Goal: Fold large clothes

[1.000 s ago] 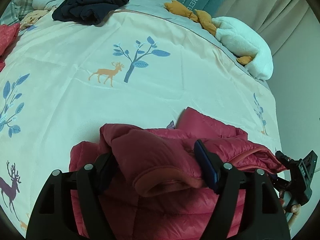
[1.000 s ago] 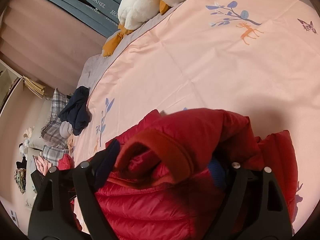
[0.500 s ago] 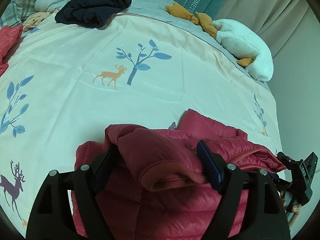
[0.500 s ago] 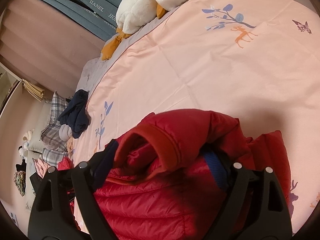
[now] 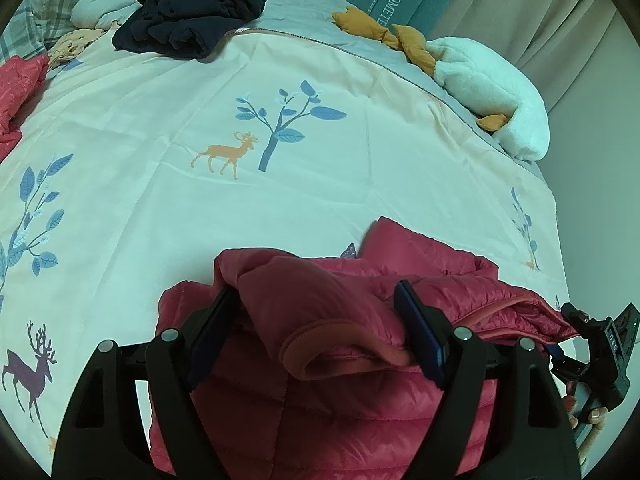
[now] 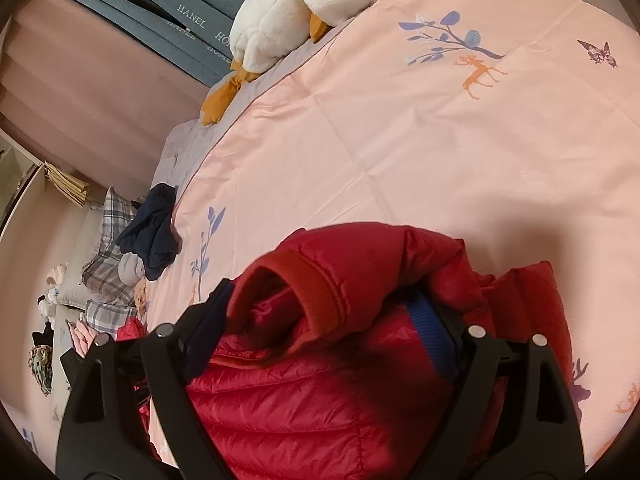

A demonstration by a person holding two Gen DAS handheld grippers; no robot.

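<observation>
Jacket (image 5: pixel 320 304) seemingly slightly further forward

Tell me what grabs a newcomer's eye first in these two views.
The red puffer jacket fills the foreground, a cuffed sleeve lying between the fingers of both the left gripper and right gripper. Behind it spreads the pale duvet with deer and trees, a white plush toy at its far edge.

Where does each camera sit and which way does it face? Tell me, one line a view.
Left wrist: on the left gripper, looking along its fingers across the bed; the sleeve of the red down jacket sits between its fingers, and the other gripper and fingertips show at lower right.
Right wrist: on the right gripper, facing the bed's far side; another cuffed sleeve lies between its fingers.
Shared: jacket, navy garment, white plush toy, deer-print duvet.
</observation>
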